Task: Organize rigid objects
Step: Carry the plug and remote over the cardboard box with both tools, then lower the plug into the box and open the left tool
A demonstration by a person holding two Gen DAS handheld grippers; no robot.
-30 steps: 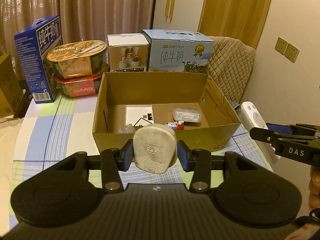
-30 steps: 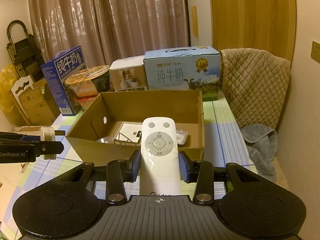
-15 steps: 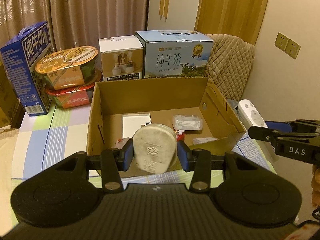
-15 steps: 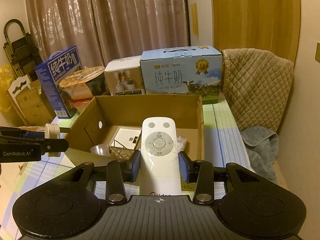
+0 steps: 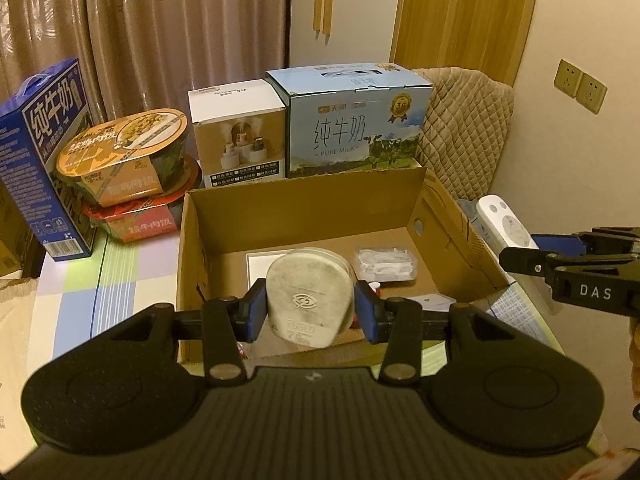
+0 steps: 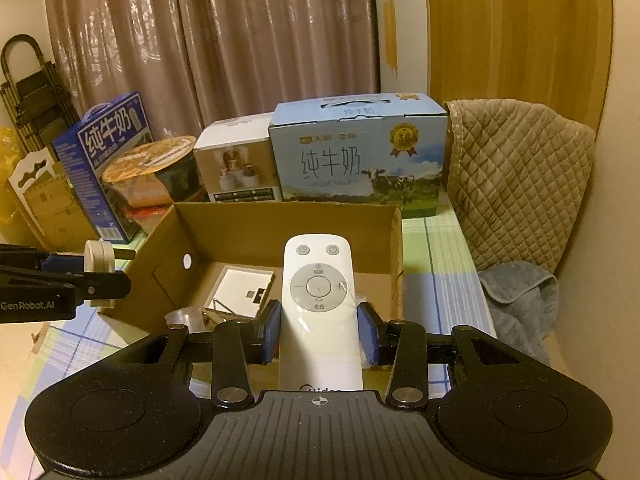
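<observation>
My left gripper (image 5: pixel 310 308) is shut on a dirty white fused plug (image 5: pixel 308 300) and holds it over the near edge of an open cardboard box (image 5: pixel 304 206). My right gripper (image 6: pixel 318 330) is shut on a white remote control (image 6: pixel 318 304) and holds it over the same box (image 6: pixel 280 222) from the right side. The remote (image 5: pixel 506 228) and right gripper also show at the right in the left wrist view. The plug (image 6: pixel 100 262) shows at the left in the right wrist view. Inside the box lie a white flat box (image 6: pixel 240 290), a clear plastic pack (image 5: pixel 384 264) and small items.
Behind the box stand a light blue milk carton (image 5: pixel 352 120), a white product box (image 5: pixel 236 136), two stacked noodle bowls (image 5: pixel 124 156) and a dark blue milk carton (image 5: pixel 44 152). A quilted chair back (image 6: pixel 516 176) and a grey towel (image 6: pixel 520 304) are at the right. The table has a checked cloth (image 5: pixel 80 292).
Both grippers have moved forward towards the box and a little higher; more of the box's inside shows now. Both keep their hold.
</observation>
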